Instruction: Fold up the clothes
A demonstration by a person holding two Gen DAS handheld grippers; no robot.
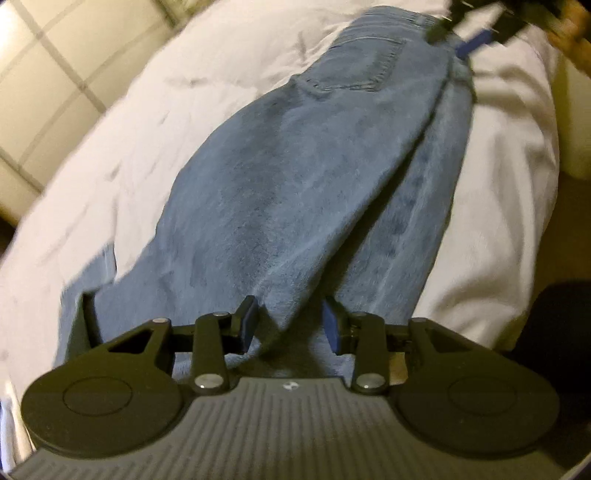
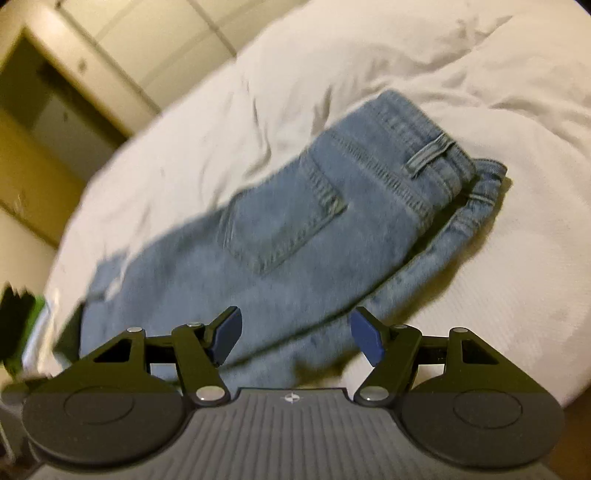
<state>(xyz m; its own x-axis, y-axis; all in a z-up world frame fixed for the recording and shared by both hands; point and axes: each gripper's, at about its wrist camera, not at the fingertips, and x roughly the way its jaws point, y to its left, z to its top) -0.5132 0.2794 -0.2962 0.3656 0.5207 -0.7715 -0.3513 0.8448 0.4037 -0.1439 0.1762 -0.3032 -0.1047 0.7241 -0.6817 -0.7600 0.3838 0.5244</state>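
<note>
A pair of light blue jeans lies on a white bed, folded lengthwise with one leg on the other and a back pocket up. In the left wrist view my left gripper is open just above the leg end, a raised fold of denim between its blue pads without being pinched. The right gripper shows blurred at the far waistband. In the right wrist view my right gripper is open over the seat of the jeans, the waistband and belt loop beyond it.
The white duvet is rumpled around the jeans. A tiled floor lies beyond the bed's left edge. A pale wall and wooden cabinet stand behind the bed. Something dark and green sits at the left edge.
</note>
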